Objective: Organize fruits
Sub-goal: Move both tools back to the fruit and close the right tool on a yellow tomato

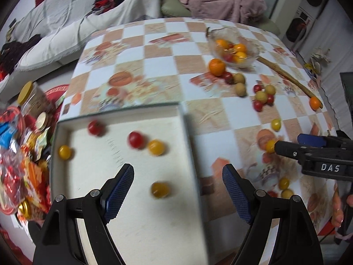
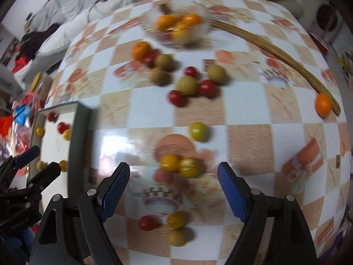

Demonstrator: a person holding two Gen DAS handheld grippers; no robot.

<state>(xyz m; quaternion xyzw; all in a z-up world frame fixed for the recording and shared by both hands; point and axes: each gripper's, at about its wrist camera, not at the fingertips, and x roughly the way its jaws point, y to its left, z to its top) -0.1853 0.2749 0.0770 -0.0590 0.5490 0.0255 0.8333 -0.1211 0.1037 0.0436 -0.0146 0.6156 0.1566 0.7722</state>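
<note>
- Left wrist view: the left gripper (image 1: pixel 178 190) hangs with its jaws spread wide and nothing between them, over a shallow white box (image 1: pixel 123 220) at the table's near-left edge.
- Five small round fruits lie loose in the box: two red tomatoes (image 1: pixel 135 139), one at 11 o'clock and one near the middle, and three yellow tomatoes (image 1: pixel 156 147), one touching the middle red one, one by the left wall, one just ahead of the fingers.
- Right wrist view: the right gripper (image 2: pixel 173 177) is likewise spread open and holds nothing; a pair of yellow fruits (image 2: pixel 179 165), touching each other, sits on the checked tablecloth (image 2: pixel 249 110) just past its fingertips at 12 o'clock.
- A glass bowl (image 2: pixel 198 11) of orange and yellow fruit stands at the far side, with an orange (image 2: pixel 141 49), red tomatoes and dull green-brown fruits scattered nearer.
- A bent wooden stick (image 2: pixel 275 50) curves off toward 2 o'clock, a small orange fruit (image 2: pixel 322 105) against its end.
- Both views are motion-blurred, so the kind of green-brown fruit is unclear; the bowl's contents overlap, and the box's near edge is hidden behind the left gripper.
- Snack packets and jars (image 1: pixel 24 145) at 9 o'clock are cut off by the frame.
</note>
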